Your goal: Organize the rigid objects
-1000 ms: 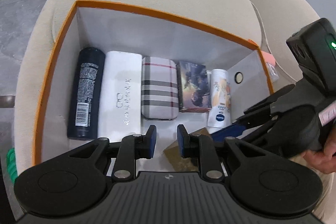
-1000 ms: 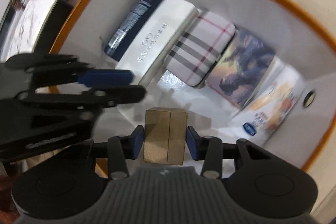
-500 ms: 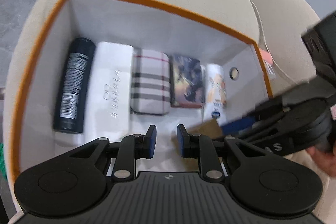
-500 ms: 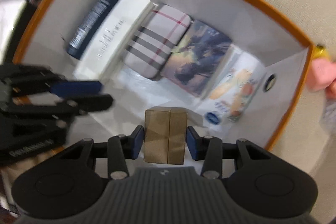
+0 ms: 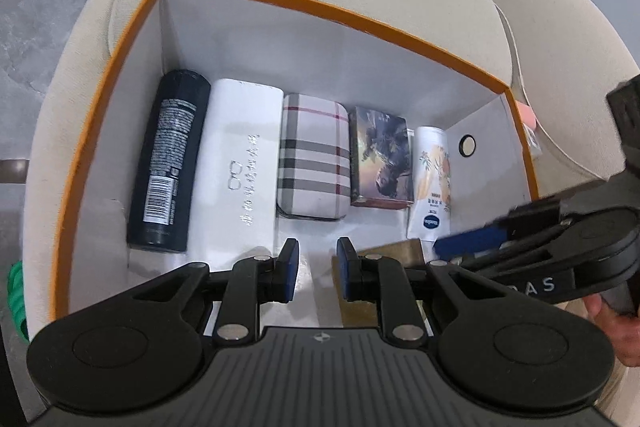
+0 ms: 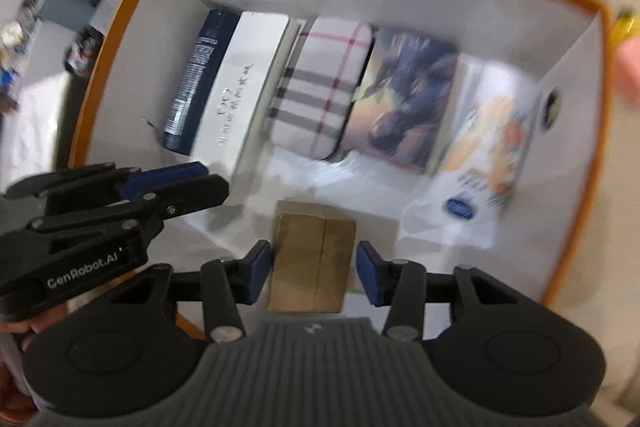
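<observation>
Brown box (image 6: pixel 310 263) sits on the floor of the orange box (image 5: pixel 360 17), between my right jaws (image 6: pixel 313 271), which have opened off it; 0.5 s ago they clamped it. Left jaws (image 5: pixel 313 269) parted, empty, body marked "GenRobot.AI". Behind, in a row: dark can (image 5: pixel 168 167), white case (image 5: pixel 240 171), plaid case (image 5: pixel 314 155), card box (image 5: pixel 380 163), tube (image 5: pixel 432 179).

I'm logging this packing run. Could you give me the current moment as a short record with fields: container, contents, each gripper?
container: orange-rimmed box, white inside
row along far wall, left to right: dark can, white case, plaid case, picture box, white tube
right gripper: fingers beside the brown box, small gaps showing
left gripper: open, holds nothing
</observation>
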`<state>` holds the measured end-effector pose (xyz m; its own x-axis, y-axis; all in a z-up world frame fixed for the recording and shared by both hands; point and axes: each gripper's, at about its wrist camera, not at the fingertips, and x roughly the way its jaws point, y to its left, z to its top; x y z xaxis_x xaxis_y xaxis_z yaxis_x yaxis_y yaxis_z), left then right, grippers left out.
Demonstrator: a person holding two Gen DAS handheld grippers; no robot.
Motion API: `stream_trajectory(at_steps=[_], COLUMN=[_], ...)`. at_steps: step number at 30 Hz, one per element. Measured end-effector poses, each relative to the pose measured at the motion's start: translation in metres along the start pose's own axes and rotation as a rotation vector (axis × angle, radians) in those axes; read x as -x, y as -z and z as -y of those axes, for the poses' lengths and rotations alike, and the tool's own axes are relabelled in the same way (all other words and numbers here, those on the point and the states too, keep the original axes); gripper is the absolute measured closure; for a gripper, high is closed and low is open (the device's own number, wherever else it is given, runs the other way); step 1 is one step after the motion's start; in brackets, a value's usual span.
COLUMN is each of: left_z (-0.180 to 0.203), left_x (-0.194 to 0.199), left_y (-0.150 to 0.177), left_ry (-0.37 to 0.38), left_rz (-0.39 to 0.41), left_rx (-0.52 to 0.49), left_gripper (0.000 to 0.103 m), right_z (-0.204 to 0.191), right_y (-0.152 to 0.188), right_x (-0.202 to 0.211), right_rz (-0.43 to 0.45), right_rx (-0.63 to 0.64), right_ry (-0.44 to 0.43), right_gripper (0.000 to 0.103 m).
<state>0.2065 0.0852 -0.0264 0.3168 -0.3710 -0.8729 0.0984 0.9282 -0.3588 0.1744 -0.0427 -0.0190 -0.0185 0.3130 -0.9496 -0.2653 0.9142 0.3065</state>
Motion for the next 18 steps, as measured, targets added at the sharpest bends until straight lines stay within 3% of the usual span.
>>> stream_trajectory(at_steps=[3, 5, 9, 14, 18], left_z=[0.004, 0.007, 0.017, 0.034, 0.045], left_x=[-0.002, -0.005, -0.014, -0.033, -0.051], left_y=[0.0, 0.0, 0.001, 0.004, 0.003], left_ry=[0.007, 0.018, 0.065, 0.108, 0.1], left_rz=[-0.01, -0.022, -0.048, -0.091, -0.119], left_rx=[-0.014, -0.018, -0.024, -0.049, -0.059], left_gripper=[0.081, 0.081, 0.081, 0.081, 0.081], right_z=[-0.001, 0.0, 0.005, 0.008, 0.02], right_y=[0.001, 0.002, 0.004, 0.015, 0.032], right_x=[0.002, -0.001, 0.007, 0.052, 0.079], right_rz=[0.028, 0.012, 0.023, 0.226, 0.377], right_rx=[0.056, 0.065, 0.053, 0.056, 0.0], right_ry=[0.124, 0.122, 0.107, 0.191, 0.173], right_gripper=[0.056, 0.073, 0.076, 0.072, 0.069])
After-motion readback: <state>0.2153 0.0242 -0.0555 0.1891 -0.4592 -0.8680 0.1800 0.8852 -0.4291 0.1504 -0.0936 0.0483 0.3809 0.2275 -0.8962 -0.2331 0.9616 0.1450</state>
